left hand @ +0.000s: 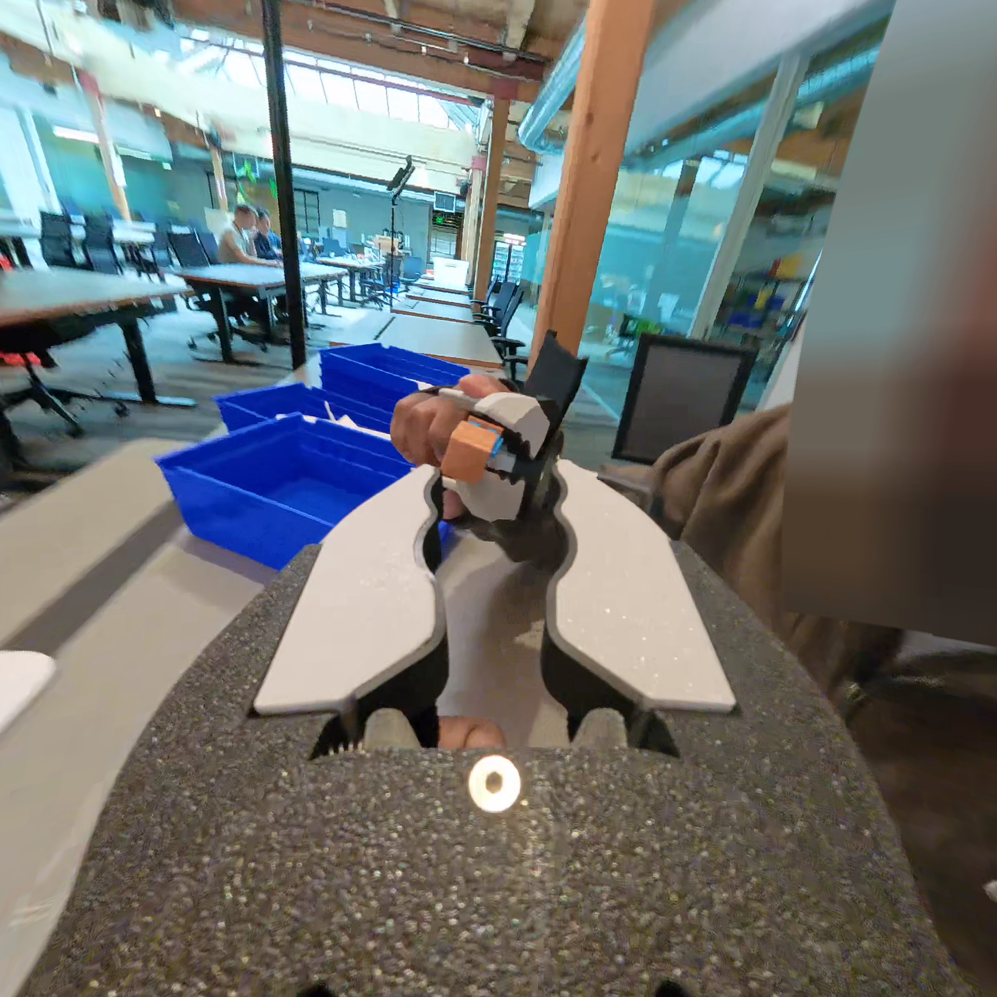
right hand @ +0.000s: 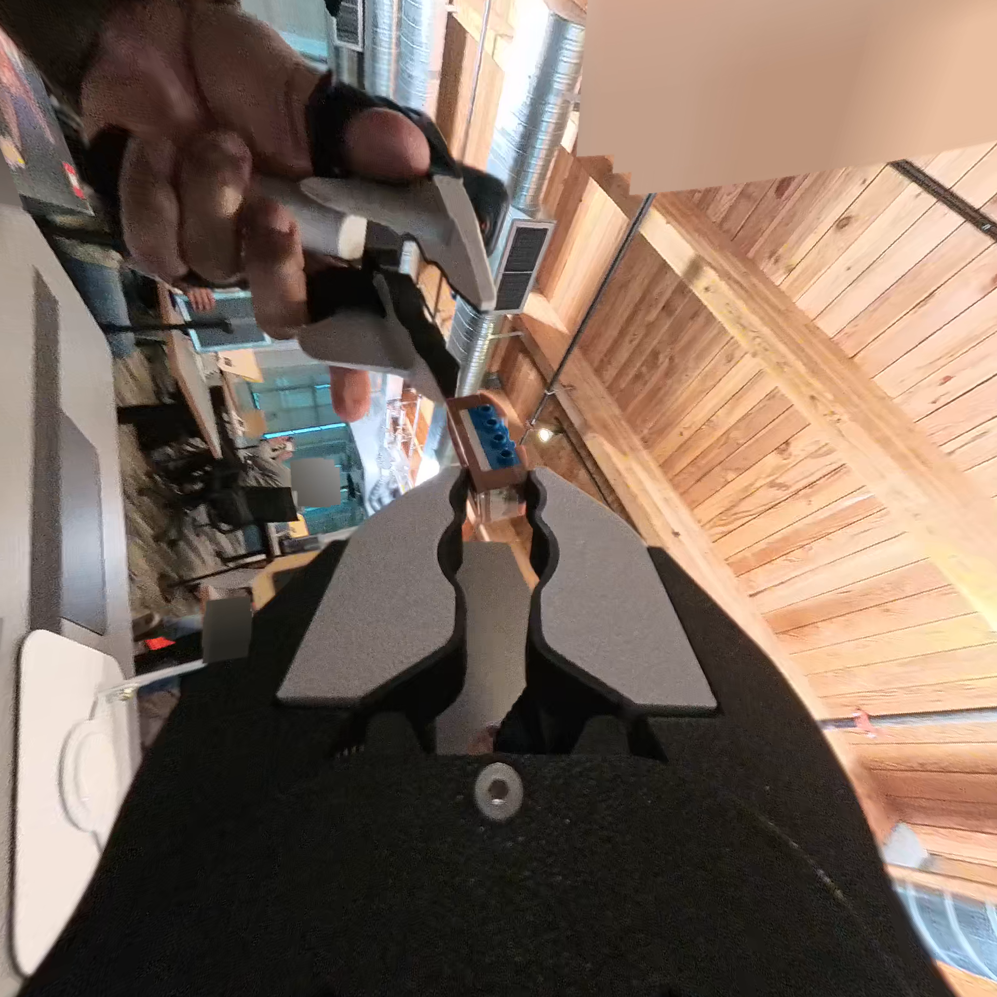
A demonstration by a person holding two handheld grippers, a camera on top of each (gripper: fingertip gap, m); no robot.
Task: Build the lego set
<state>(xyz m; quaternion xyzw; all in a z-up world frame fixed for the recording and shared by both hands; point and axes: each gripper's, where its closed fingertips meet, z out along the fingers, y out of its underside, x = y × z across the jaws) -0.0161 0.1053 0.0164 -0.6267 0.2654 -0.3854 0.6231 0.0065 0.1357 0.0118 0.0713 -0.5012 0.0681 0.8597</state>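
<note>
My right gripper (right hand: 496,485) is shut on a small lego assembly (right hand: 488,445), a brown frame with a row of blue studs and a white strip. It holds the assembly in the air at its fingertips. In the left wrist view the same assembly (left hand: 466,453) shows orange-brown with a blue edge, clamped in the right gripper (left hand: 499,456), which a hand holds just beyond my left fingertips. My left gripper (left hand: 496,480) is open and empty, its fingers on either side of that sight line. It also shows in the right wrist view (right hand: 464,350), hand-held, with its jaws apart just above the assembly.
Several blue bins (left hand: 280,485) stand on the grey table (left hand: 97,566) ahead to the left. A black framed panel (left hand: 685,399) and a brown sleeve (left hand: 723,496) are to the right. A white object (right hand: 54,782) lies at the left edge of the right wrist view. Some 5 cm of space lies between my two pairs of fingers.
</note>
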